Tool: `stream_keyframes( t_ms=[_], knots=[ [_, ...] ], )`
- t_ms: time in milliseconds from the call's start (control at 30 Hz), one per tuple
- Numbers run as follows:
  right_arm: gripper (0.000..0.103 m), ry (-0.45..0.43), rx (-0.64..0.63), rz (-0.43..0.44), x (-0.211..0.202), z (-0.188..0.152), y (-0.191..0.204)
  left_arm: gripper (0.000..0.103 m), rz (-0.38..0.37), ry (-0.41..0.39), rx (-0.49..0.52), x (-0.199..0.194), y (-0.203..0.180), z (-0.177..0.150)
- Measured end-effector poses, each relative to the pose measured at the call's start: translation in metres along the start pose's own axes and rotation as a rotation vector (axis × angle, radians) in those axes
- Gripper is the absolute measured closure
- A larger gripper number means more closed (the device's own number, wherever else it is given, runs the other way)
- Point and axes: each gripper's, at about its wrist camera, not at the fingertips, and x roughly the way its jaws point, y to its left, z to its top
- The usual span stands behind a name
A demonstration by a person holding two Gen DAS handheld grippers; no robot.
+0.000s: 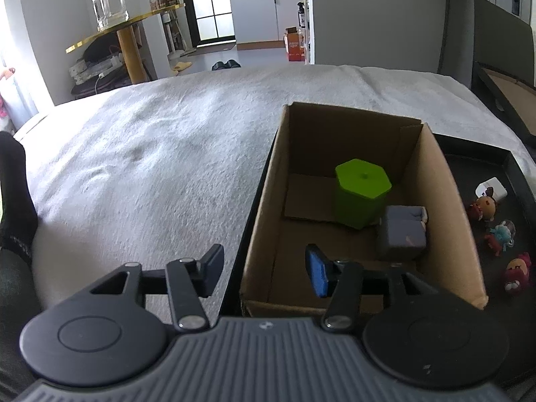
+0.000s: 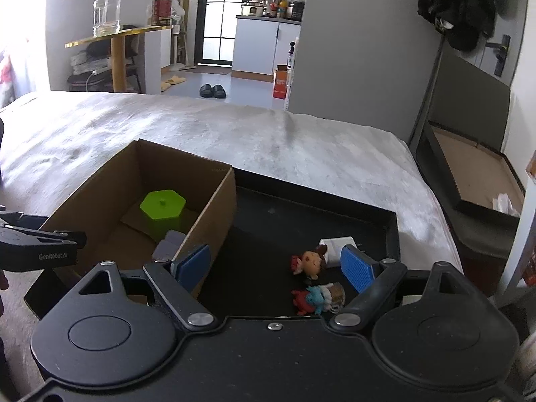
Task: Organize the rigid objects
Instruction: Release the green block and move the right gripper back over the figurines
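One cardboard box (image 1: pixel 264 201) holding two items: one green hexagonal container (image 1: pixel 361 194) and one grey block (image 1: pixel 402 234). One black tray (image 2: pixel 392 231) with three small figurines (image 1: pixel 484 206) (image 1: pixel 502 234) (image 1: pixel 517 271) and one white charger (image 1: pixel 492 187). Two grippers, left (image 1: pixel 264 271) and right (image 2: pixel 274 268).

The cardboard box (image 2: pixel 214 207) wall hides most of the grey block (image 2: pixel 169 244) in the right wrist view.

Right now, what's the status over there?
Both grippers open, empty: left, right. Green hexagonal container and grey block in cardboard box. Small figurines remain in black tray.
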Motion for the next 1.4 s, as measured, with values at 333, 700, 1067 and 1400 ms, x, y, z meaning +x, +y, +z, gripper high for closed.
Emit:
stream_keyframes(
  t_ms=[333, 700, 1067, 1400],
  knots=[
    [0.018, 0.009, 0.07, 0.005, -0.006, -0.012, -0.023, 0.051, -0.023, 0.011, 0.006, -0.008, -0.006, 0.002],
    [0.017, 0.019, 0.154, 0.006, -0.008, -0.023, -0.047, 0.029, -0.009, 0.024, 0.011, -0.016, -0.013, 0.005],
    [0.009, 0.049, 0.218, 0.028, 0.001, -0.036, -0.064, 0.017, 0.018, 0.044, 0.027, -0.015, -0.024, 0.007],
    [0.008, 0.106, 0.288, 0.066, 0.023, -0.049, -0.075, 0.011, 0.052, 0.071, 0.03, -0.007, -0.028, 0.009]
  ],
)
